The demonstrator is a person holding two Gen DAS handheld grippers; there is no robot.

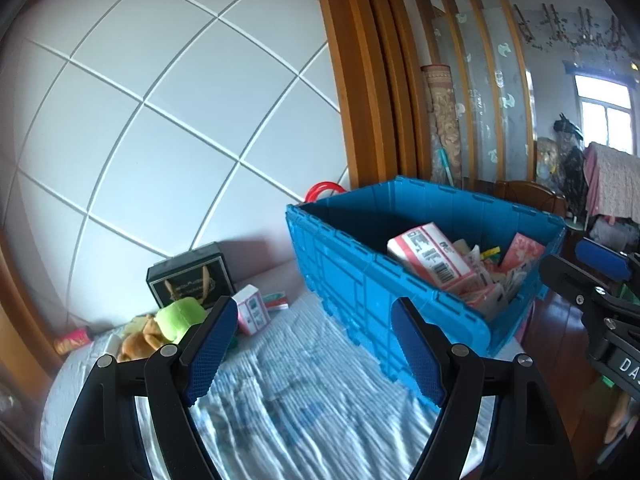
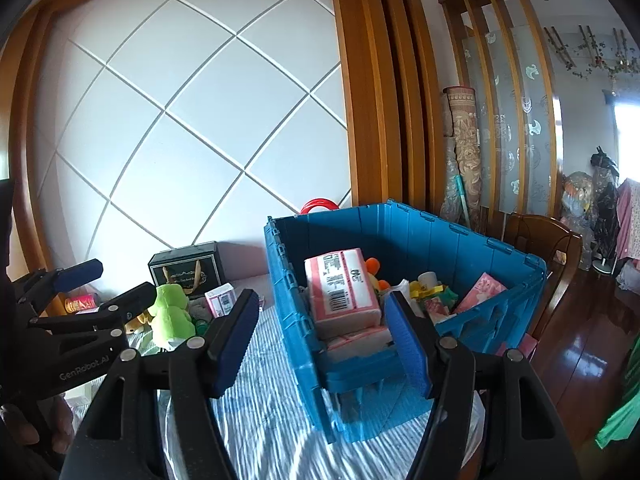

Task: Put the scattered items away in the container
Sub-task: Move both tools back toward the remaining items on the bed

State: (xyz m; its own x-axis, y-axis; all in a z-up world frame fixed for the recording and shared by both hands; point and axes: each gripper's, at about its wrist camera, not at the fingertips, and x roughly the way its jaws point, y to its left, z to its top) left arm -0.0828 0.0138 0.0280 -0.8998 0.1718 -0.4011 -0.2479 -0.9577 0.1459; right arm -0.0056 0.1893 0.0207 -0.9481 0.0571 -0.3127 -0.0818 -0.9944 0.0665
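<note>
The left gripper (image 1: 308, 354) fills the bottom centre of the left wrist view, its blue-padded jaws spread wide with nothing between them but the pale blue ribbed bed cover (image 1: 280, 392). Just past its right finger, in the centre right of the frame, stands the blue plastic crate (image 1: 352, 276), its near wall close to the pad but apart from it. To the upper left of the left finger, at the left middle of the frame, lie the scattered items: a green plush toy (image 1: 180, 316), a brown plush toy (image 1: 138, 340) beside it, a small pink and white carton (image 1: 252, 308) and a black gift box (image 1: 190, 280) against the white panelled wall (image 1: 160, 120).

The right gripper (image 2: 320, 334) takes the bottom centre of the right wrist view, jaws parted and empty. No earlier picture shows how they stood. Between and above its fingers opens the crate (image 2: 404, 232), which holds a large pink and white tissue pack (image 2: 340, 284), an orange toy (image 2: 374, 266), yellow clips (image 2: 430, 290) and a pink packet (image 2: 482, 294). A red ring (image 2: 318, 204) shows behind the crate's far rim. At the left edge of this view the left gripper (image 2: 116, 284) appears from the side, held by a hand (image 2: 36, 428) at the lower left corner. Right of it sit the green plush toy (image 2: 170, 312), the small carton (image 2: 220, 300), the gift box (image 2: 186, 270) and a red can (image 2: 82, 304).
</note>
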